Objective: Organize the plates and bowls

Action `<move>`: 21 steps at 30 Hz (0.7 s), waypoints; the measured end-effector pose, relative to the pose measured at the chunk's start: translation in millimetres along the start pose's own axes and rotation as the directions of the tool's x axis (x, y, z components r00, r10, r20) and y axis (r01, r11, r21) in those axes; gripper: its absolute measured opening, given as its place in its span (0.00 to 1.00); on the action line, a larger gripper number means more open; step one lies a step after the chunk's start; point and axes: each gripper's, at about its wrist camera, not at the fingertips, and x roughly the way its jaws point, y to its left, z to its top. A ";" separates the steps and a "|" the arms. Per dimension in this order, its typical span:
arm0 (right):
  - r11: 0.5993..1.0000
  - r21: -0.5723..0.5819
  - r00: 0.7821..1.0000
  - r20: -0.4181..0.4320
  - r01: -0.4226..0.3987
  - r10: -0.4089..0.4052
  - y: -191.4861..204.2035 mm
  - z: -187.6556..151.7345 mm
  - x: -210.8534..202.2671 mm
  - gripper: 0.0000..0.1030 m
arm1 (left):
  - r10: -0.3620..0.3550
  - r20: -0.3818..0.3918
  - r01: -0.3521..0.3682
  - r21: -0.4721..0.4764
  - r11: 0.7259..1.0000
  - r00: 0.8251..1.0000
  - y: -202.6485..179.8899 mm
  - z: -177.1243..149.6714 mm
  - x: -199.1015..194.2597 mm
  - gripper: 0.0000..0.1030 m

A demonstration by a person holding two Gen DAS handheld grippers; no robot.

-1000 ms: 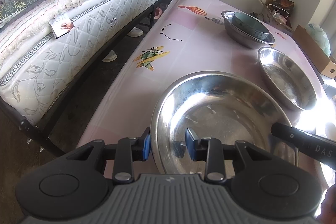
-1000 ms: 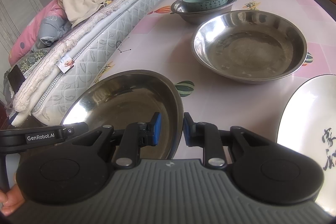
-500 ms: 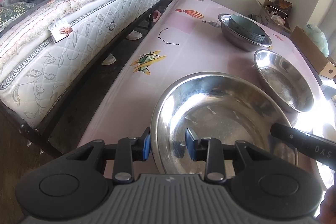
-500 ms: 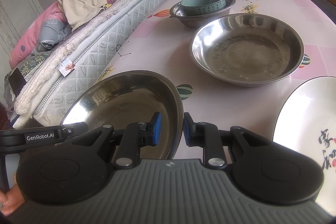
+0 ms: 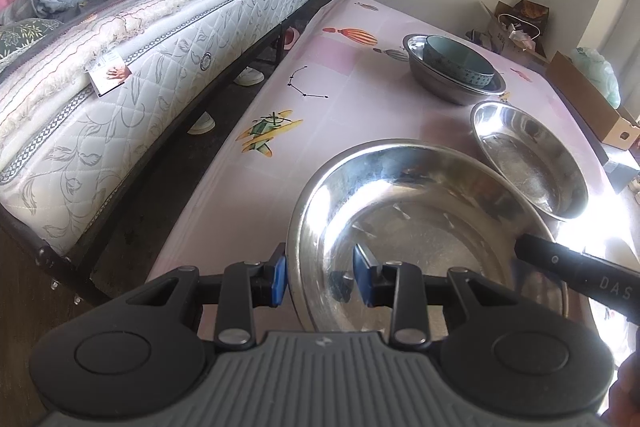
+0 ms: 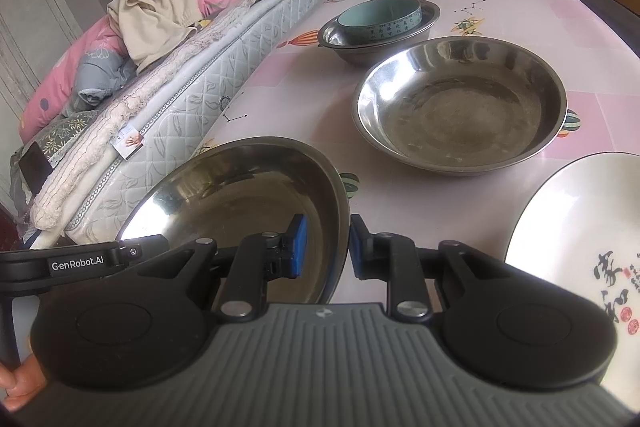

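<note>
A large steel bowl is held between both grippers above the pink table. My left gripper is shut on its left rim, one pad inside and one outside. My right gripper is shut on the opposite rim of the same bowl. A second steel bowl rests on the table beyond; it also shows in the left wrist view. Farther back a teal bowl sits inside a smaller steel bowl. A white plate with red and black marks lies at the right.
A bed with a quilted mattress and heaped clothes runs along the table's left side, with a floor gap between. Cardboard boxes and bags stand beyond the table's far right corner.
Both grippers, still holding the large bowl, have drawn back and risen a little; the far bowls look smaller and lower in view. The grips have not changed.
</note>
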 end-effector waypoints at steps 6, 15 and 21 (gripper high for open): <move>1.000 0.014 1.000 0.026 0.005 -0.005 -7.5 4.6 -8.3 0.21 | -0.015 0.014 0.014 0.021 1.000 1.000 -12.0 7.9 -1.2 0.33; 0.997 0.060 0.994 0.097 0.038 -0.044 -38.9 23.6 -29.5 0.22 | -0.072 0.054 0.066 0.097 0.993 0.996 -58.0 34.3 2.5 0.33; 0.990 0.111 0.985 0.143 0.085 -0.100 -77.1 39.3 -43.7 0.22 | -0.134 0.050 0.126 0.146 0.981 0.990 -102.8 53.1 20.3 0.33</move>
